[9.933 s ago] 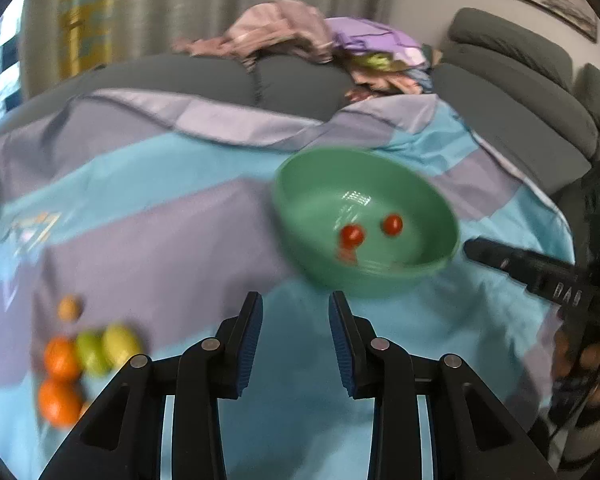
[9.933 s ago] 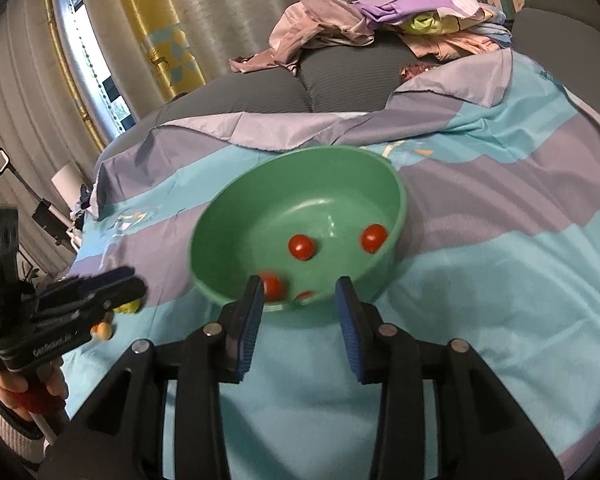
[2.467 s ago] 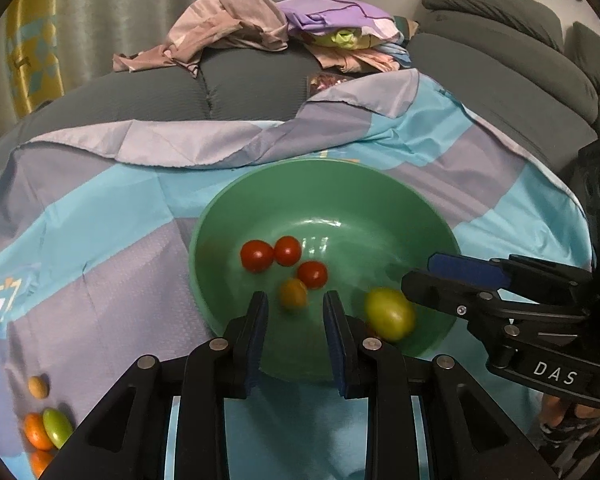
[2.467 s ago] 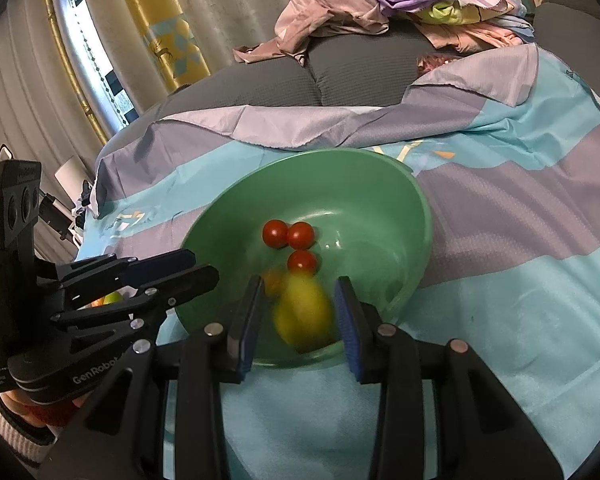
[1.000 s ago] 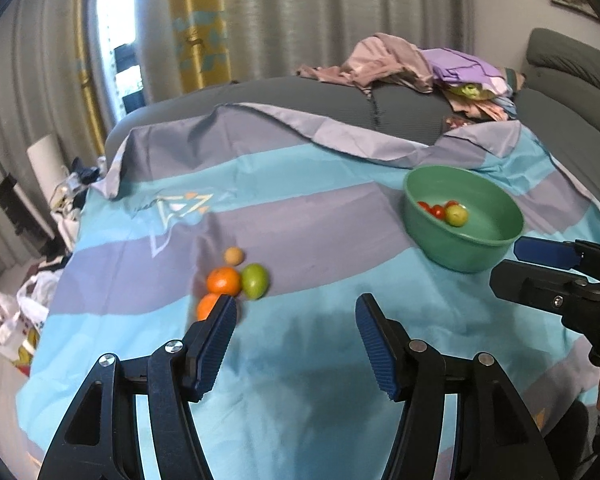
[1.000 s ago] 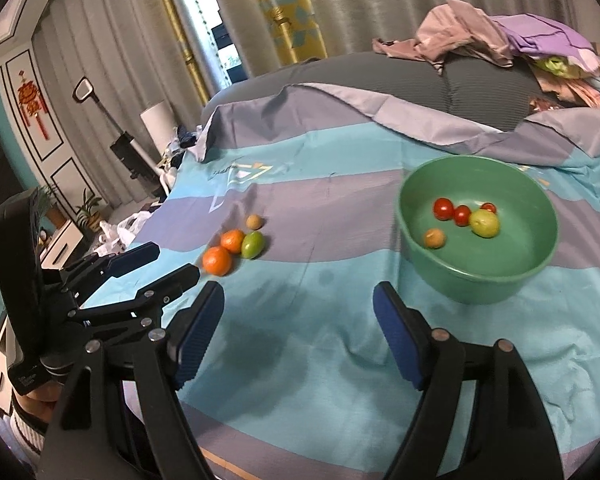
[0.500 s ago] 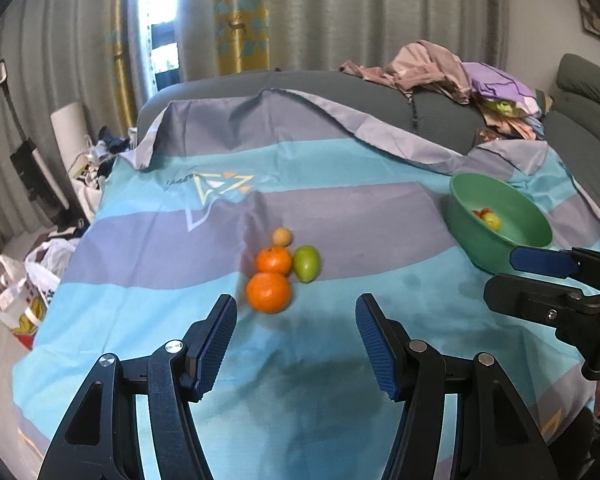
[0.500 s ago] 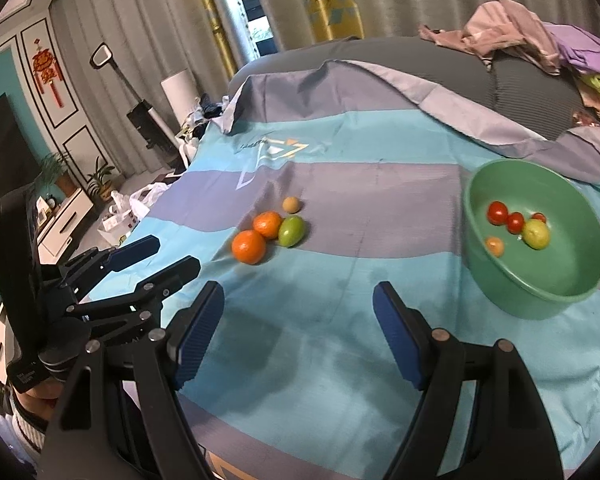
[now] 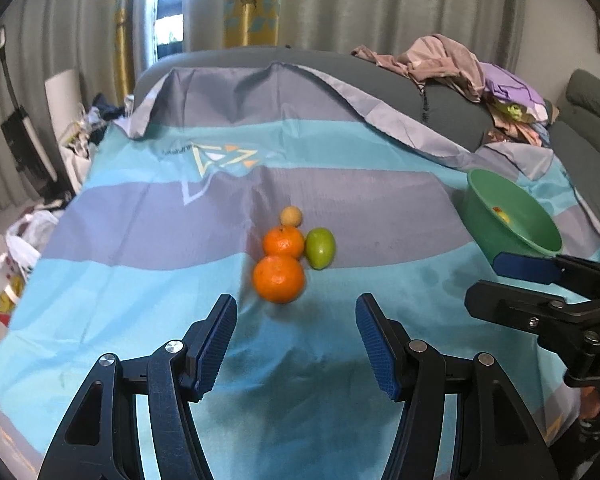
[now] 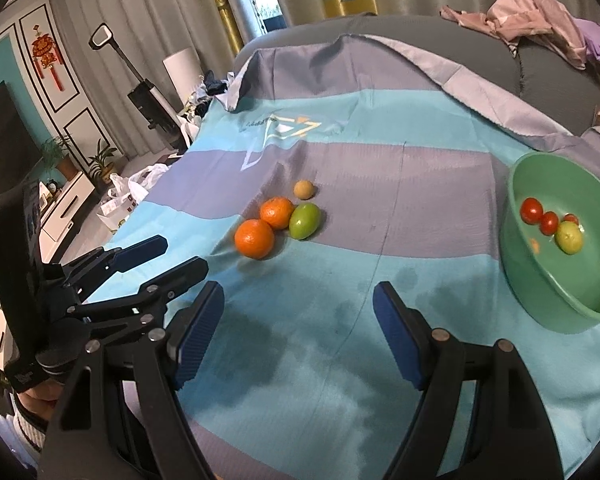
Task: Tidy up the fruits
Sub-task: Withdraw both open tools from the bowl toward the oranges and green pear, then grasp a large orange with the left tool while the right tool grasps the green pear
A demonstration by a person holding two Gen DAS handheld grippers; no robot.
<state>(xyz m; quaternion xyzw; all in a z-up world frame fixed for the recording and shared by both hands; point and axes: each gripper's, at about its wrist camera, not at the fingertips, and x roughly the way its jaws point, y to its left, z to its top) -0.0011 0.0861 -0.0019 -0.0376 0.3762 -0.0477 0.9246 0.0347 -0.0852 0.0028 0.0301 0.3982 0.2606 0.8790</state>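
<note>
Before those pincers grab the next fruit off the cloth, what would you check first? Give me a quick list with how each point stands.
1. Left gripper jaws open and empty: ok.
2. Right gripper jaws open and empty: ok.
3. Front orange in line with the left gripper, nothing in between: ok.
4. Front orange free of its neighbours: not ok, it touches the second orange, and the green fruit sits right beside that one.
5. Room left in the green bowl: ok.
6. Cloth flat under the fruit: cannot tell.
</note>
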